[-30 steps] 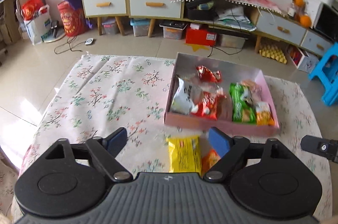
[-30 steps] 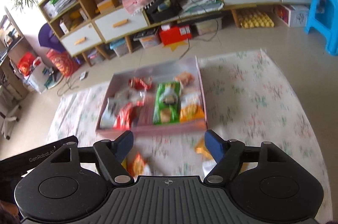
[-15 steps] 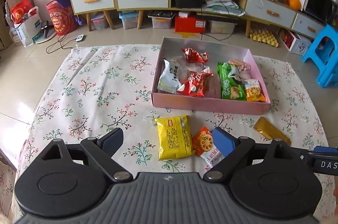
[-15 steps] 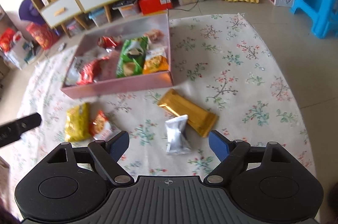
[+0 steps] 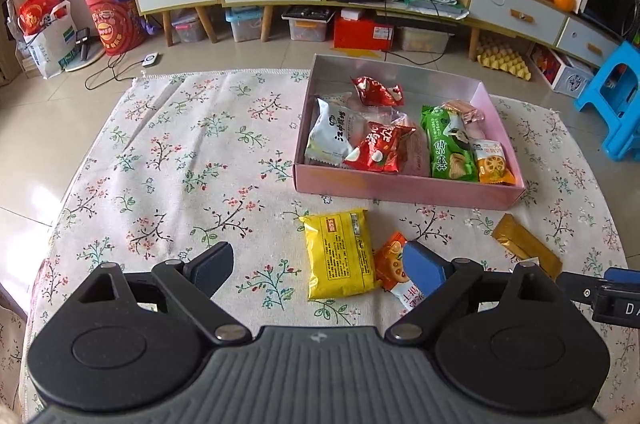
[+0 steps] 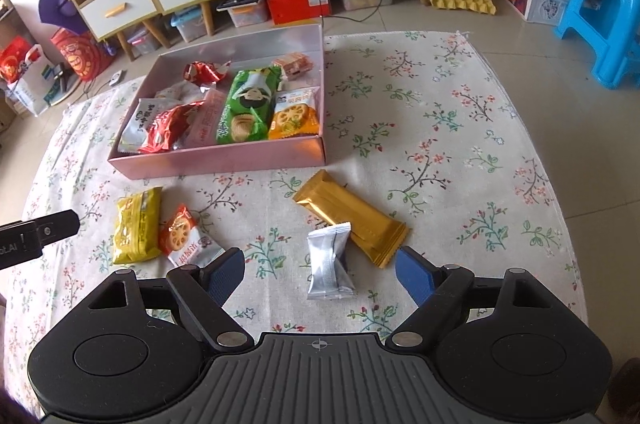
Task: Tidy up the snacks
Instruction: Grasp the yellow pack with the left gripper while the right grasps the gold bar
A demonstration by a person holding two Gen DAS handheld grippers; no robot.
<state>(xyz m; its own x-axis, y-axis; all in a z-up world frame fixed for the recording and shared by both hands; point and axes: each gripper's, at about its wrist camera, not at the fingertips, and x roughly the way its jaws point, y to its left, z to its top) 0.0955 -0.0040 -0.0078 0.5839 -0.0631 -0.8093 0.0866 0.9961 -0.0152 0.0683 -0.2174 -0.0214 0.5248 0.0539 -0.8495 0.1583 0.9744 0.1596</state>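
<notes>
Four loose snacks lie on the counter before the pink box: yellow packet, orange-white packet, gold bar, silver packet. Left tongs and right tongs gape, gripping nothing.

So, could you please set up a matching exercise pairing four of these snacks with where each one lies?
Things:
1. green packet
2. yellow packet
3. silver pouch
4. gold bar

Places:
A. on the cloth, between the right gripper's open fingers
B. inside the pink box
C. on the cloth, leftmost loose snack
D. on the cloth, just off the box's right corner

Pairs: 1-B, 2-C, 3-A, 4-D
</notes>
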